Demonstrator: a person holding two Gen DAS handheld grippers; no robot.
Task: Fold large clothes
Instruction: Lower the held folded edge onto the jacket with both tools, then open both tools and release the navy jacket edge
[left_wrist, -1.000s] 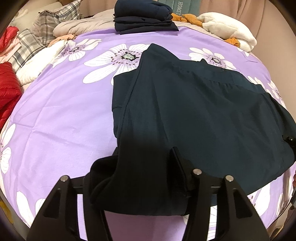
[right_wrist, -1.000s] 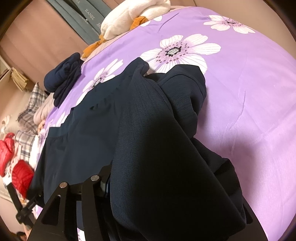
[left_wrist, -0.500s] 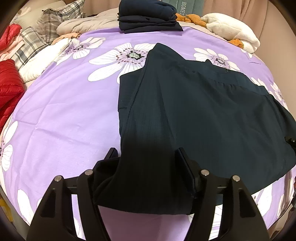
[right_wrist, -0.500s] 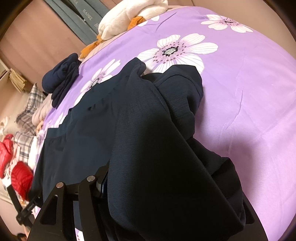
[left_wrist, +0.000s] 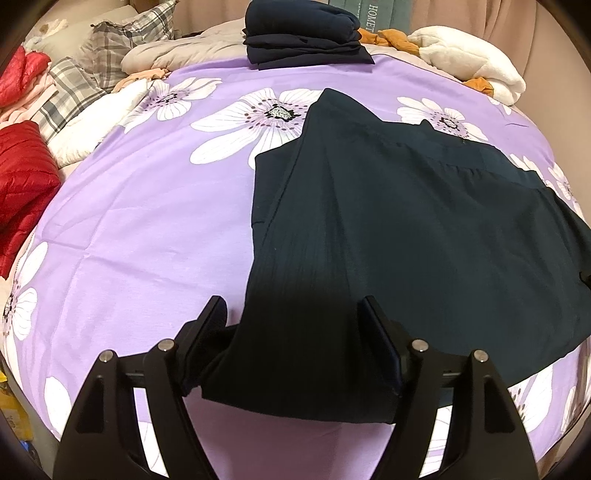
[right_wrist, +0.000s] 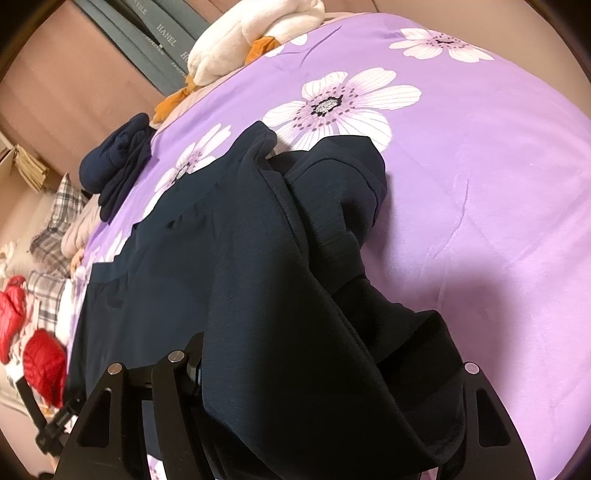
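A large dark navy garment lies spread on the purple flowered bedcover. In the left wrist view my left gripper stands open, its jaws wide apart, with the garment's near edge draped between and over them. In the right wrist view the same garment is bunched and draped over my right gripper. The cloth hides its fingertips, so its state does not show. Only the left finger peeks out beside the fabric.
A folded navy stack sits at the far edge of the bed. A white and orange plush lies far right. Plaid cloth and red jackets are piled on the left. Books stand by the wall.
My left gripper's jaws have spread apart and let go of the garment's edge, which now lies loose between them. The right gripper has shifted only slightly under its cloth.
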